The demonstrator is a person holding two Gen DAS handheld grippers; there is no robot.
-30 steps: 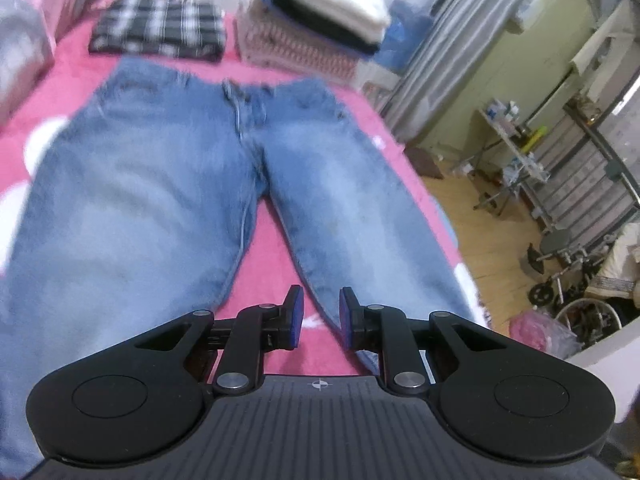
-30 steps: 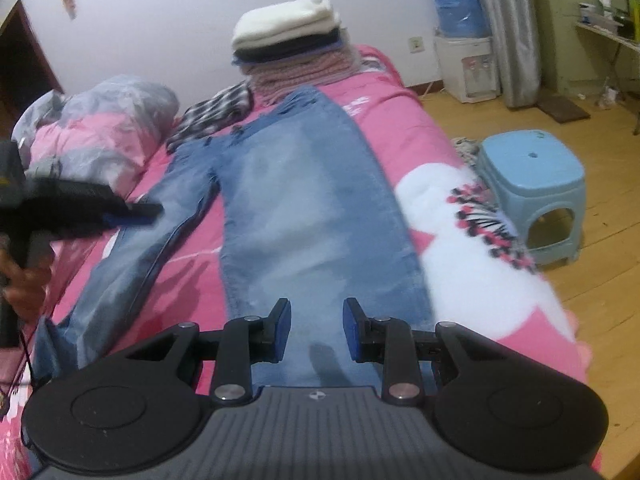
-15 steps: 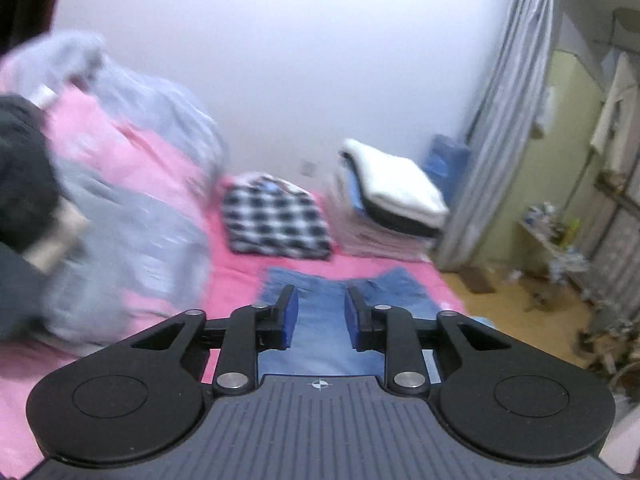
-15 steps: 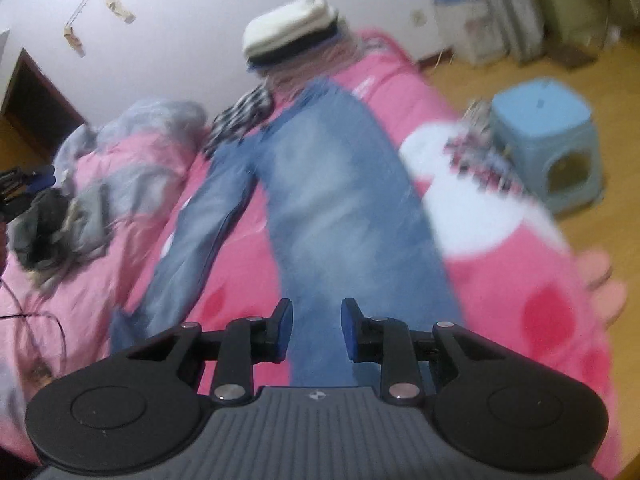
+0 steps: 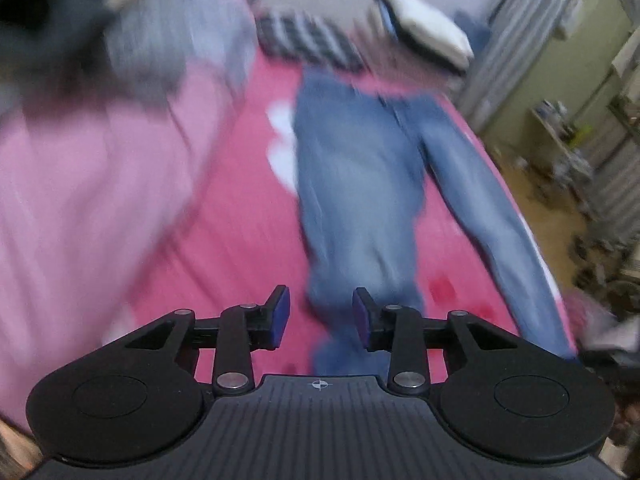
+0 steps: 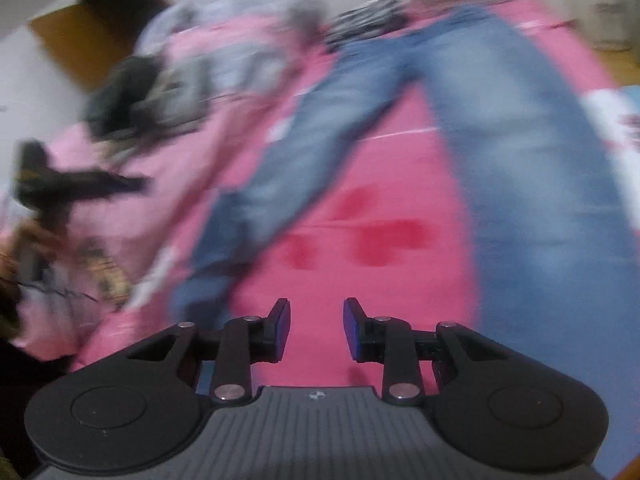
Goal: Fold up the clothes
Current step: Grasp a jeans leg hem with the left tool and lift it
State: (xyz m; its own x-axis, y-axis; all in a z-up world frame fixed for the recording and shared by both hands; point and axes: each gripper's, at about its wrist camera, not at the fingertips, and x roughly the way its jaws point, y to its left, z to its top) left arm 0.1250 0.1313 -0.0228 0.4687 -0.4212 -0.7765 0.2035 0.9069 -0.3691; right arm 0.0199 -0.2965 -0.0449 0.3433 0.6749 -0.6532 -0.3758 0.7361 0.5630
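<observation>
Blue jeans [image 5: 360, 184] lie flat on the pink bed [image 5: 240, 216], legs spread toward me; both views are motion-blurred. My left gripper [image 5: 320, 316] is open and empty, hovering above the hem of the left leg. In the right wrist view the jeans [image 6: 532, 168] spread across the bed. My right gripper [image 6: 316, 328] is open and empty above the pink sheet [image 6: 360, 232] between the two legs. The left gripper also shows in the right wrist view [image 6: 80, 184], held at the far left.
A checked folded garment [image 5: 308, 44] and a stack of folded clothes [image 5: 420, 36] sit at the head of the bed. A pink and grey duvet [image 5: 100, 128] is heaped along the left side. The wooden floor and clutter [image 5: 580, 184] lie to the right.
Both grippers have swung quickly toward the foot end of the jeans and opened a little wider. The left camera tilted back down from the wall to the bed.
</observation>
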